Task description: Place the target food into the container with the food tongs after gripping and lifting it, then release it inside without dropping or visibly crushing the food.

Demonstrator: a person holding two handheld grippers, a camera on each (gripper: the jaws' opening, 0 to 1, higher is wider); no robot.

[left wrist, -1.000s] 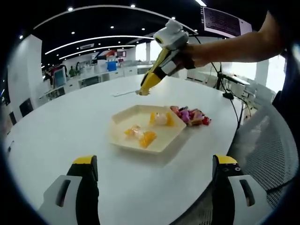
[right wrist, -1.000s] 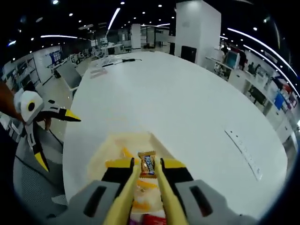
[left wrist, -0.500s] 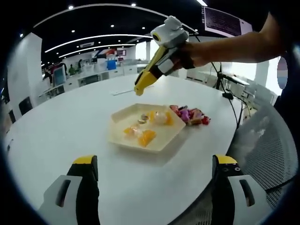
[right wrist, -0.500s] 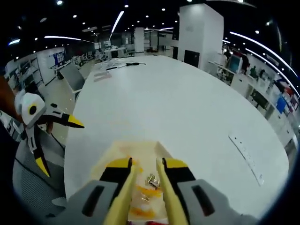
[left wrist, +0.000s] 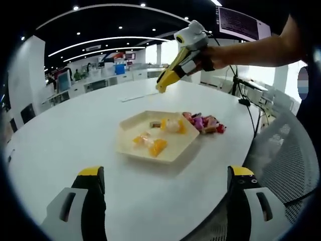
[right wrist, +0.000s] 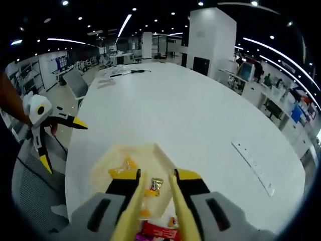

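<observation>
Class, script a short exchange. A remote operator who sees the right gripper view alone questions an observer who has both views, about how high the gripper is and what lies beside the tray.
Operator: Is my right gripper clear of the tray?
Observer: Yes. The left gripper view shows the right gripper raised well above the table, beyond the tray and touching nothing.
Operator: What lies beside the tray?
Observer: A small pile of pink and red wrapped sweets sits on the table against one edge of the tray.
</observation>
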